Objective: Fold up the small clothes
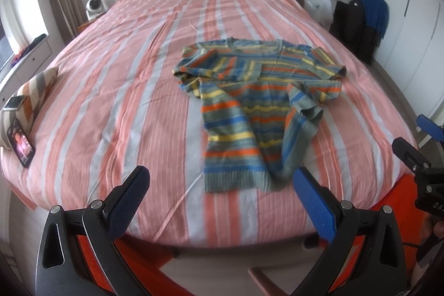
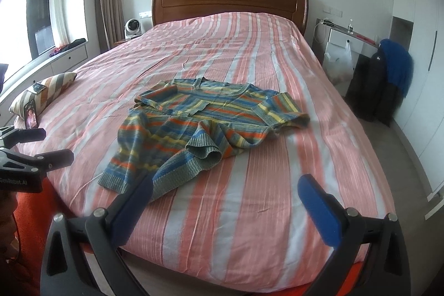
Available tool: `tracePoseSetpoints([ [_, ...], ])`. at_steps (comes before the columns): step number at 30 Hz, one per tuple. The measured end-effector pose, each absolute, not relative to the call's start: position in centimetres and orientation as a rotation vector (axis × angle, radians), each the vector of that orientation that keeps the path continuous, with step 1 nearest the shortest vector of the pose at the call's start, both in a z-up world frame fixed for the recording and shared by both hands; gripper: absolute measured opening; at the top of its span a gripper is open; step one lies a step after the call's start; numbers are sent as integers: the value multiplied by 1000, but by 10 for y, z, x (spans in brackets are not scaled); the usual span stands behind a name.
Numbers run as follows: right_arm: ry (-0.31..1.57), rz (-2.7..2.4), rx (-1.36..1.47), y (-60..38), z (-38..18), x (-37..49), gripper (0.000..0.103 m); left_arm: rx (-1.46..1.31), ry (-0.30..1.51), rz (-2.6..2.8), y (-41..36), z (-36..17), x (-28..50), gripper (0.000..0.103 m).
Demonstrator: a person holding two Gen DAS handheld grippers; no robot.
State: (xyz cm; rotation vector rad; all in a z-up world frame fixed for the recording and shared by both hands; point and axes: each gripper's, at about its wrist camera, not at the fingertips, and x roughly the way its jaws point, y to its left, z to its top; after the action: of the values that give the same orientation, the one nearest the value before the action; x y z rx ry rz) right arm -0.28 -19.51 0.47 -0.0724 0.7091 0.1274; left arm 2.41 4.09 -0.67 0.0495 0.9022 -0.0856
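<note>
A small knitted sweater (image 1: 255, 104) with blue, orange, yellow and grey stripes lies rumpled on the bed (image 1: 111, 101), its hem toward me and its sleeves folded inward. It also shows in the right wrist view (image 2: 199, 126). My left gripper (image 1: 219, 193) is open and empty, hovering just short of the hem at the bed's foot. My right gripper (image 2: 224, 196) is open and empty, above the bed's foot, to the right of the hem. Each gripper shows at the edge of the other's view, the right (image 1: 413, 157) and the left (image 2: 38, 146).
The bed has a pink and white striped cover (image 2: 263, 185) and a wooden headboard (image 2: 230, 2). A striped cushion (image 2: 47, 90) with a phone (image 2: 31, 114) lies at its left edge. A chair with dark and blue clothes (image 2: 385, 82) stands on the right. A small fan (image 2: 132, 28) sits by the headboard.
</note>
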Motion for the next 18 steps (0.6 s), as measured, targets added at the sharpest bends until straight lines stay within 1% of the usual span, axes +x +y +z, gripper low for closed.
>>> tracePoseSetpoints([
  [18,708,147,-69,-191,5,-6,103,77,902,-90,32,-10,16,103],
])
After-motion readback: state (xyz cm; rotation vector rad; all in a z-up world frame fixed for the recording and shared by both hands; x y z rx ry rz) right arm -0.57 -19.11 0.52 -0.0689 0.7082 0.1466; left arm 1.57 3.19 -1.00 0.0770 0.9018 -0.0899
